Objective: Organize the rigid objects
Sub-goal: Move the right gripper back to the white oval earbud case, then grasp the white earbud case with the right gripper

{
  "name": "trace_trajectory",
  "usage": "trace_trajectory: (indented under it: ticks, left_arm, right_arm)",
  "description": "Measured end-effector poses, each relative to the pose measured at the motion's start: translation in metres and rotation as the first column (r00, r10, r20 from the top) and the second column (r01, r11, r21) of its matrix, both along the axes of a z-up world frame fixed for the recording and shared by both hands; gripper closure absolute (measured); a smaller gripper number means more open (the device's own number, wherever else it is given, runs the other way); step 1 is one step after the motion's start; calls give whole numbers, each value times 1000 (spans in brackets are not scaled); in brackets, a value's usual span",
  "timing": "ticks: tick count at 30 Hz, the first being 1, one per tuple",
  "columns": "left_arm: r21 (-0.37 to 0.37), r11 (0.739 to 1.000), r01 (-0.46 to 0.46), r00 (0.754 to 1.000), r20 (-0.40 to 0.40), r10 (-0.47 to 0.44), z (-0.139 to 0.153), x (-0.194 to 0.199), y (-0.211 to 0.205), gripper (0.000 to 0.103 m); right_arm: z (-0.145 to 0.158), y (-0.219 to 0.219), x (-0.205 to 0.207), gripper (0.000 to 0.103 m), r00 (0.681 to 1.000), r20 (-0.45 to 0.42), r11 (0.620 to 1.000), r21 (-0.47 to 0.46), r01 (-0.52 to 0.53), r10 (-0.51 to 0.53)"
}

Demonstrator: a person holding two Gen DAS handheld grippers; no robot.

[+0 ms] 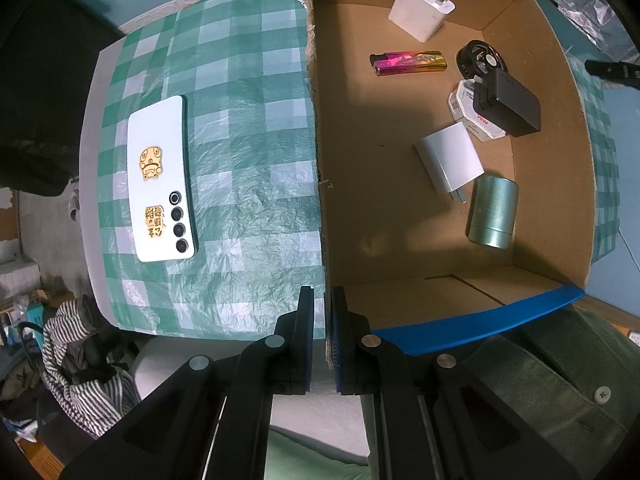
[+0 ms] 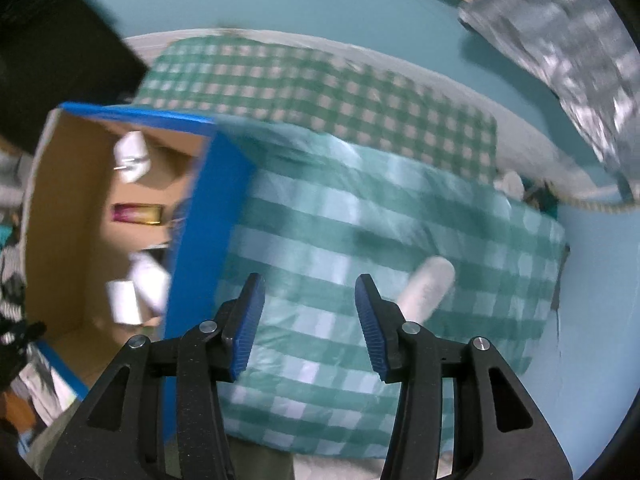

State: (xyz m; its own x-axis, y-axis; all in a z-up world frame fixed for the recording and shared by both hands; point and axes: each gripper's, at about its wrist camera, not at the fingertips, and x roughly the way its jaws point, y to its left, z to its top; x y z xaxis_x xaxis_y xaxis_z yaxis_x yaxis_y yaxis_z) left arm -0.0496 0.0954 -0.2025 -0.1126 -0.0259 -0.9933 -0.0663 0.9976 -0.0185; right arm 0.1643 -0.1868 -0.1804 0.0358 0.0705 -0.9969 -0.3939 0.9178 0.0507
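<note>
My left gripper (image 1: 322, 300) is shut on the near left wall of an open cardboard box (image 1: 318, 120) with blue outer sides. Inside it lie a white charger (image 1: 422, 10), a rainbow lighter (image 1: 408, 62), a black charger (image 1: 508, 102), another white charger (image 1: 450, 160) and a green tin (image 1: 492, 212). A white phone (image 1: 160, 180) lies face down on the checked cloth left of the box. My right gripper (image 2: 310, 300) is open and empty above the cloth, right of the box (image 2: 200, 220). A white tube (image 2: 426, 288) lies just right of it.
The green checked cloth (image 1: 248, 160) covers a small table with its edges close all round. A striped garment (image 1: 80, 360) hangs below left. A silvery foil sheet (image 2: 560, 60) is at the far right. The right wrist view is blurred.
</note>
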Motion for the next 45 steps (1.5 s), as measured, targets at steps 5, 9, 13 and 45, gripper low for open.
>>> trace_trajectory:
  ticks: [5, 9, 13, 45]
  left_arm:
    - [0, 1000, 2, 1000, -1, -2, 0, 0, 0, 94]
    - [1, 1000, 3, 1000, -2, -3, 0, 0, 0, 94]
    - [1, 1000, 2, 1000, -3, -2, 1, 0, 0, 94]
    - [3, 1000, -13, 1000, -5, 13, 0, 0, 2, 94]
  right_arm:
    - [-31, -43, 24, 57, 983, -74, 986, -10, 166, -166]
    - [-48, -71, 36, 57, 958, -104, 964, -28, 266, -267]
    - [-62, -94, 44, 57, 932, -120, 939, -40, 340, -343]
    - [-99, -96, 32, 66, 936, -131, 945, -55, 323, -328]
